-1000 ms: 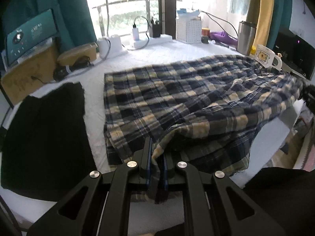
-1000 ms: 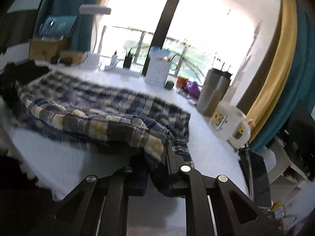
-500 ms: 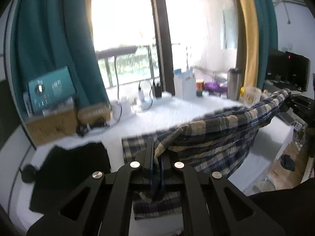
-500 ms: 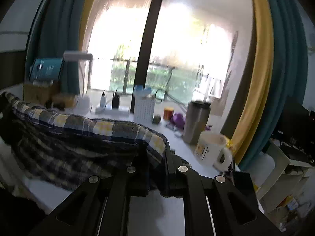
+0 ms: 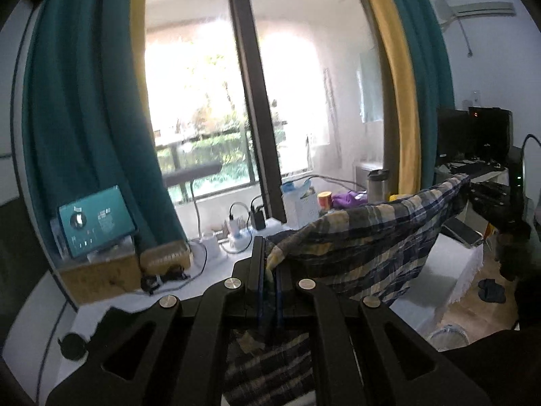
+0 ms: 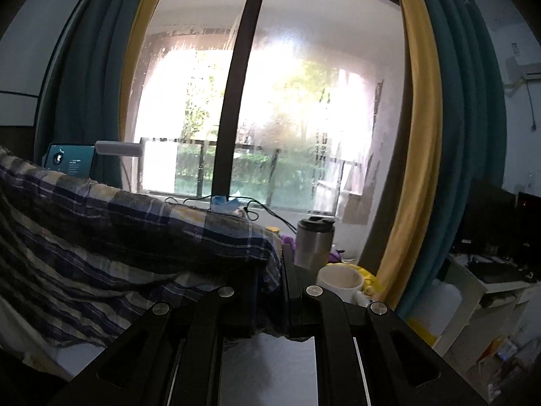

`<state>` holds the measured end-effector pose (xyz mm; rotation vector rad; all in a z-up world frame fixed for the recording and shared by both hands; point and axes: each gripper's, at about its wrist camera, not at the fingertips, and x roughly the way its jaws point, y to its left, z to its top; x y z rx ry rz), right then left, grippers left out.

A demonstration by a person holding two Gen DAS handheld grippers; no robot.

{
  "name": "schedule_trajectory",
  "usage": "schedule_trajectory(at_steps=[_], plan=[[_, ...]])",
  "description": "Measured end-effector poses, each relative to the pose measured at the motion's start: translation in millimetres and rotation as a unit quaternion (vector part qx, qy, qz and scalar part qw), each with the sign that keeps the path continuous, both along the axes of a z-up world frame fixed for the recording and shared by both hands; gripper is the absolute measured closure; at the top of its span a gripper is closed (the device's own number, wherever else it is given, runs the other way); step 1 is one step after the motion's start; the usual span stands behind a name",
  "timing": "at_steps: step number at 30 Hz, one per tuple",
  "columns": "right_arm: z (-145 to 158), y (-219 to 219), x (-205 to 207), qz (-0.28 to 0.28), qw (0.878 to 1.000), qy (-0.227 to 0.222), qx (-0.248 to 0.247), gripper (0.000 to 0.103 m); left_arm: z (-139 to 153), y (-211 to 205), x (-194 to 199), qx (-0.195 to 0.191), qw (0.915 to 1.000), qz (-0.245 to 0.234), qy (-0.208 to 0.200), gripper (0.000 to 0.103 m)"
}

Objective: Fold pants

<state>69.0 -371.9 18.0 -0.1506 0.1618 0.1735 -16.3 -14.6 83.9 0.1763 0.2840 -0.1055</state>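
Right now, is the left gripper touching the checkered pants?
Touching. The left wrist view shows the left gripper shut on an edge of the plaid pants, cloth pinched between its fingers.

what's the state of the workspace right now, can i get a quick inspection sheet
surface: white table, mostly hidden below the lifted cloth
job's things: plaid pants held up in the air, stretched between both grippers
clutter: teal box on a cardboard box, steel tumbler, white mug, white basket
grippers: left gripper shut on the pants' edge; right gripper shut on the other end
cables: charger cables by the window, black cord near the cardboard box
surroundings: window, teal and yellow curtains, side desk with dark electronics
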Motion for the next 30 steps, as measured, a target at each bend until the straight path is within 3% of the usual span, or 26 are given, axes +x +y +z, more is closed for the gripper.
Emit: schedule_trajectory(at_steps=[10,19,26,30], plan=[[-1.8,-12.9,-24.7,-0.011,1.0,-0.022,0.003,0.092,15.6,-13.9,-23.9,0.029,0.9993,-0.022,-0.008,0.099],[-16.2,-11.9,-41.8,-0.018,0.999,-0.03,0.022,0.092,3.2,-7.4,-23.0,0.034,0.9987,-0.028,0.028,0.1],[-43.5,-0.1,-12.7,-0.014,1.0,0.027,0.004,0.092,-34.8,13.3,27.6,-0.006,0.9951,-0.026,0.096,0.1],[-49.9,-0.5,4.0,-0.017,0.999,0.047,0.011,0.092,-41.7,15.2,41.8,-0.014,0.9936,-0.031,0.108,0.099]])
